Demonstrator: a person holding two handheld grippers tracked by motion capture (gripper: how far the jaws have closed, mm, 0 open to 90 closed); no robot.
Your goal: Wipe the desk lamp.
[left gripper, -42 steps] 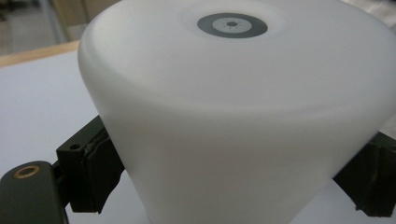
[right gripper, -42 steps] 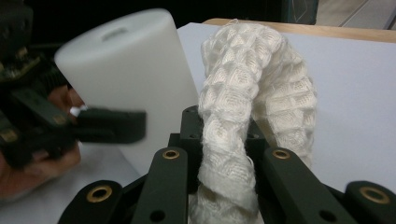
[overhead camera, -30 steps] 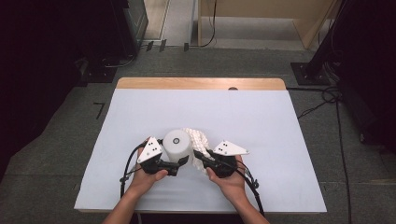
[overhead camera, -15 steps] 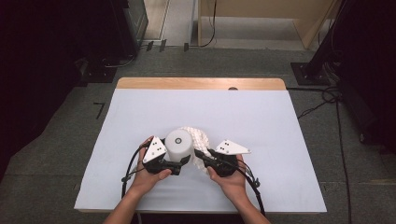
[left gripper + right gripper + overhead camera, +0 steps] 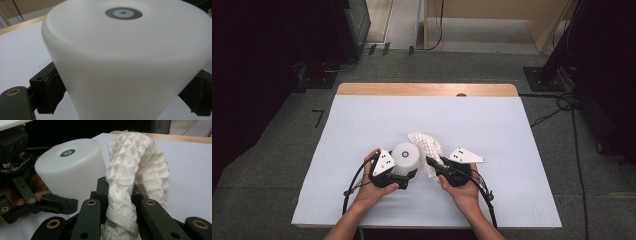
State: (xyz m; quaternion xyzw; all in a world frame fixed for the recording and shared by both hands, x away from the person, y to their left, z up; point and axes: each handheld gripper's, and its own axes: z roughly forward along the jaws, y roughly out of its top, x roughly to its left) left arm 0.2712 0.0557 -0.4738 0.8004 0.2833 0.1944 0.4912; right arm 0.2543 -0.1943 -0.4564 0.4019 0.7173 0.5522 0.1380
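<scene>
A white plastic cup [image 5: 406,156], upside down with a grey ring on its base, sits between the jaws of my left gripper [image 5: 405,169], whose pads [image 5: 47,90] press its sides [image 5: 125,62]. Just to its right lies a white waffle-weave cloth [image 5: 424,145], bunched up. My right gripper [image 5: 430,162] is shut on a twisted fold of that cloth [image 5: 130,170], which arches up over the jaws [image 5: 120,192]. In the right gripper view the cup [image 5: 70,167] stands close beside the cloth. Whether the cup rests on the table I cannot tell.
A light sheet [image 5: 492,130] covers the table, with a wooden edge [image 5: 427,89] at the far side. Both hands work near the front edge. Dark equipment and cables [image 5: 562,100] stand on the floor around the table.
Almost nothing: the left hand has turned slightly with the cup. The right gripper and the cloth stay where they were.
</scene>
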